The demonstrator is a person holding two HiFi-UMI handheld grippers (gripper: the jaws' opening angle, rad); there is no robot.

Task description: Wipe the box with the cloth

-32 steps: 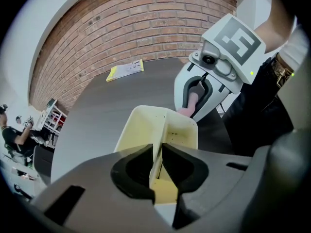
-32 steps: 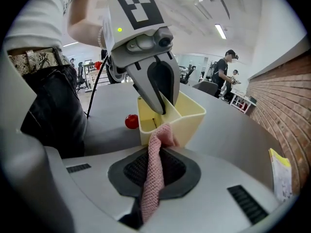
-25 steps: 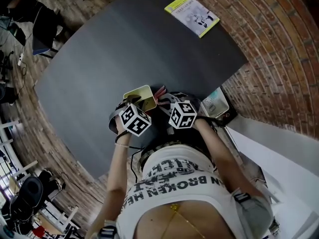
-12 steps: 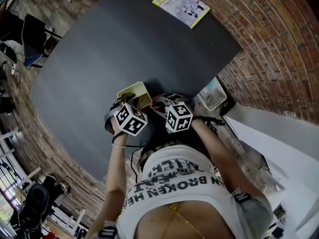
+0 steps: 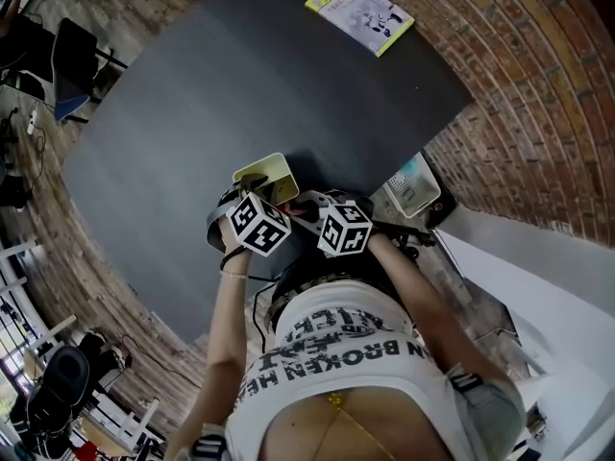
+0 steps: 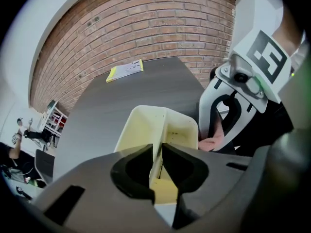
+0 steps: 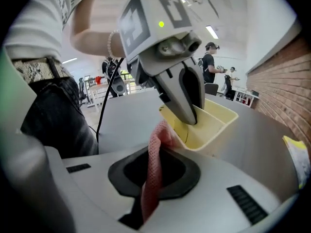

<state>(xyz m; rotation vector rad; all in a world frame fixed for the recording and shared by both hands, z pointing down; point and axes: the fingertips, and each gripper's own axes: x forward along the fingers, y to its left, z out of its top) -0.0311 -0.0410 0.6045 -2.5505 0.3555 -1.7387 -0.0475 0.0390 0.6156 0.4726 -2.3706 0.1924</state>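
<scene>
A pale yellow open box (image 5: 261, 173) stands near the front edge of the dark table (image 5: 221, 84). My left gripper (image 6: 157, 152) is shut on one of the box's (image 6: 163, 123) walls, one jaw inside and one outside. In the right gripper view this left gripper (image 7: 190, 111) comes down from above onto the box's (image 7: 214, 123) rim. My right gripper (image 7: 151, 155) is shut on a pink cloth (image 7: 151, 171), whose top end lies against the box's near corner. The left gripper view shows the cloth (image 6: 213, 142) beside the box, under the right gripper's white body.
A yellow-edged booklet (image 5: 359, 12) lies at the table's far side. A white ribbed container (image 5: 413, 188) sits off the table's right corner, by a brick wall (image 5: 538, 84). Chairs and people are in the room beyond the table.
The right gripper with the cloth has shifted a little beside the box. The left gripper has kept its hold on the box wall in the same place.
</scene>
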